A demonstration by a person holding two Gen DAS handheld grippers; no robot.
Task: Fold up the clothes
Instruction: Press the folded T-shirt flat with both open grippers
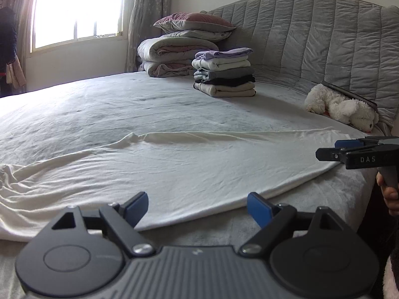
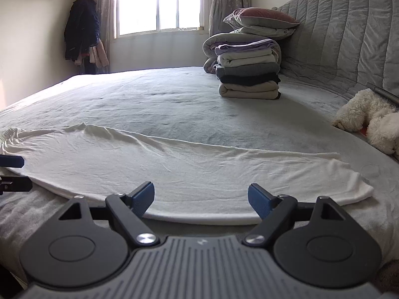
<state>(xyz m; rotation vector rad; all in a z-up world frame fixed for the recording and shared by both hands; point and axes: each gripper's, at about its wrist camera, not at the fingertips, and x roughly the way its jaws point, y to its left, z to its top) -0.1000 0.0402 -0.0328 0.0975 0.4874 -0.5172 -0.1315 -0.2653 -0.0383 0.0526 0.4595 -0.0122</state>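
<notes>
Left gripper (image 1: 197,208): jaws spread wide, holding nothing; its blue pads (image 1: 136,208) hover at the near hem of the white garment, close to the edge of the bed.

Right gripper (image 2: 200,200): jaws likewise apart and empty, poised over the same near hem further along; seen from the left wrist view it enters side-on at the right margin, held in a hand (image 1: 389,194).

White garment (image 2: 189,164): the item now in hand. It lies spread flat along the near side of the bed, long and narrow, its far edge running as a low ridge and one end bunched in wrinkles. Whether a first fold has been made already cannot be told; it is plainly not yet a compact bundle.

Bed sheet (image 1: 174,104): pale grey and bare between the garment and the stack; no other loose clothes show on it.

Soft toy (image 1: 344,107): a white plush animal lying at the foot of the headboard, off to the right, well apart from the garment.

Stack of folded clothes (image 2: 249,72): several finished pieces, lilac on top, then cream, grey, black and beige, squared off and standing near the headboard (image 1: 324,37).

Bedding pile (image 1: 169,54): rolled quilts and two pillows behind the stack, by the window (image 2: 159,5).

Progress: judged well along. Several pieces are done and stacked; the white garment appears to be the only one left, still needing its folds and then a place on the stack.
</notes>
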